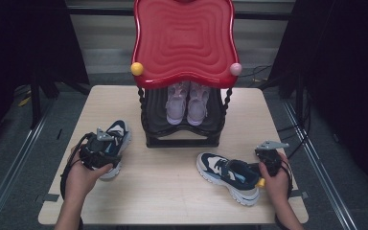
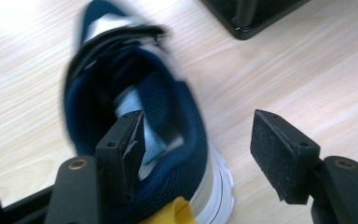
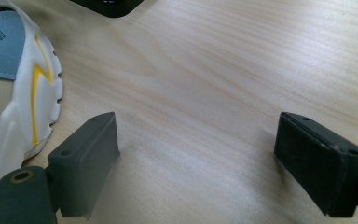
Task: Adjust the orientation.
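A navy and white sneaker (image 1: 118, 130) stands on the table's left side, toe pointing away. My left gripper (image 1: 106, 143) hovers over its heel, open. In the left gripper view (image 2: 198, 126), one pad (image 2: 126, 144) sits inside the sneaker's (image 2: 121, 88) opening and the other pad (image 2: 279, 149) hangs outside over the wood, with the heel collar between them and neither pressing on it. The matching sneaker (image 1: 227, 175) lies at the right front. My right gripper (image 1: 268, 154) stands open beside its heel (image 3: 18, 98), with only bare wood between its jaws (image 3: 198, 126).
A black shoe rack (image 1: 182, 136) with a red wavy top (image 1: 184, 38) stands at the middle back of the wooden table (image 1: 172, 196). A pair of pink sneakers (image 1: 187, 103) rests on its shelf. Dark curtains flank the table.
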`<state>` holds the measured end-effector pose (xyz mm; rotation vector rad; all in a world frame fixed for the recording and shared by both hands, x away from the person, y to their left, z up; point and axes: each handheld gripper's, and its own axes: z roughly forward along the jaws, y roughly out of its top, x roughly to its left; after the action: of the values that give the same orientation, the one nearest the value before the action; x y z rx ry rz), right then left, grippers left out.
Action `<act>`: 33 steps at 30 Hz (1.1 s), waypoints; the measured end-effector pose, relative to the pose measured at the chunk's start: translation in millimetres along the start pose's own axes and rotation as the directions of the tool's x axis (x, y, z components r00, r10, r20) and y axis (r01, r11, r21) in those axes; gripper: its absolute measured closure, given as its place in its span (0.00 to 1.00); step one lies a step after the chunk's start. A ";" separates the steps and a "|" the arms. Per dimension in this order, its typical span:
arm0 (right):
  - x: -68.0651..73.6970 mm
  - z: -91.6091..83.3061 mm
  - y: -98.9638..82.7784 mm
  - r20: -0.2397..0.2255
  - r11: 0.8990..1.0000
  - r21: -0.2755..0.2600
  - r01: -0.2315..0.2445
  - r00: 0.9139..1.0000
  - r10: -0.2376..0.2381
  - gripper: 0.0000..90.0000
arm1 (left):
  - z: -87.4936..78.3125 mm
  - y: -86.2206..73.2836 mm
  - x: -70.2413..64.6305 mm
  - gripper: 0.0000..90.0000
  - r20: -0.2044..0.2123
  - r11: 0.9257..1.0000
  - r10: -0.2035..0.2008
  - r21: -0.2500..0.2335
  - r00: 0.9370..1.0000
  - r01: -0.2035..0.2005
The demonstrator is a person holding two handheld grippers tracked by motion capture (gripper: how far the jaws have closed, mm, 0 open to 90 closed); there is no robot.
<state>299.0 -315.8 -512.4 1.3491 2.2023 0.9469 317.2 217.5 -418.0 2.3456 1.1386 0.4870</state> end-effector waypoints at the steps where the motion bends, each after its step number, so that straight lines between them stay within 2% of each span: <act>1: 0.0 0.0 0.0 0.000 1.000 0.000 0.001 1.000 -0.001 0.14 | 0.7 0.3 -2.7 0.39 0.007 1.000 0.002 0.002 1.000 -0.002; 5: 0.0 0.0 0.0 0.000 1.000 0.000 0.001 1.000 -0.001 0.14 | 1.9 2.8 -9.9 0.40 0.018 0.999 0.040 0.017 0.999 -0.040; 7: 0.0 0.0 0.0 0.000 1.000 0.000 0.002 1.000 -0.002 0.14 | 4.2 3.3 -12.0 0.41 0.028 0.999 0.040 0.017 0.999 -0.040; 10: 0.0 0.0 0.0 0.000 1.000 0.000 0.001 1.000 -0.001 0.14 | 6.0 4.0 -13.4 0.43 0.011 0.998 0.051 0.034 0.999 -0.052; 11: 0.0 0.0 0.0 0.000 1.000 0.000 0.001 1.000 -0.001 0.14 | 6.1 4.0 -13.3 0.47 0.006 0.998 0.056 0.034 0.998 -0.056; 16: 0.0 0.0 0.0 0.000 1.000 0.000 0.002 1.000 -0.002 0.14 | 6.9 6.2 -8.6 0.70 0.012 0.999 0.035 0.038 0.999 -0.036; 20: 0.1 -0.1 0.0 0.001 1.000 0.000 0.001 1.000 -0.001 0.14 | 6.4 8.3 -14.0 0.78 0.023 0.999 0.009 0.030 1.000 -0.010; 22: 0.2 0.0 0.0 0.002 1.000 0.000 0.000 1.000 0.000 0.14 | 6.0 8.2 -17.7 0.82 0.048 1.000 -0.003 0.010 0.999 0.002; 24: 0.2 0.0 0.0 0.002 1.000 0.000 0.000 1.000 0.000 0.14 | 7.9 9.5 -24.3 0.82 0.095 1.000 -0.016 -0.014 0.995 0.017; 28: 0.2 0.0 0.0 0.003 1.000 0.001 0.002 1.000 -0.002 0.14 | 9.6 14.5 -27.9 0.82 0.081 0.999 -0.025 -0.023 0.996 0.027; 31: 0.3 0.0 0.1 0.002 1.000 0.000 0.000 1.000 0.000 0.14 | 10.4 18.0 -28.7 0.82 0.123 0.998 -0.040 -0.036 0.992 0.044; 33: 0.3 0.0 0.1 0.002 1.000 0.000 0.000 1.000 0.000 0.14 | 11.5 20.3 -30.4 0.81 0.130 0.998 -0.041 -0.046 0.991 0.047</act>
<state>298.9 -315.5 -512.3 1.3497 2.2013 0.9448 317.8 179.2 -419.2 2.2697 1.1032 0.3389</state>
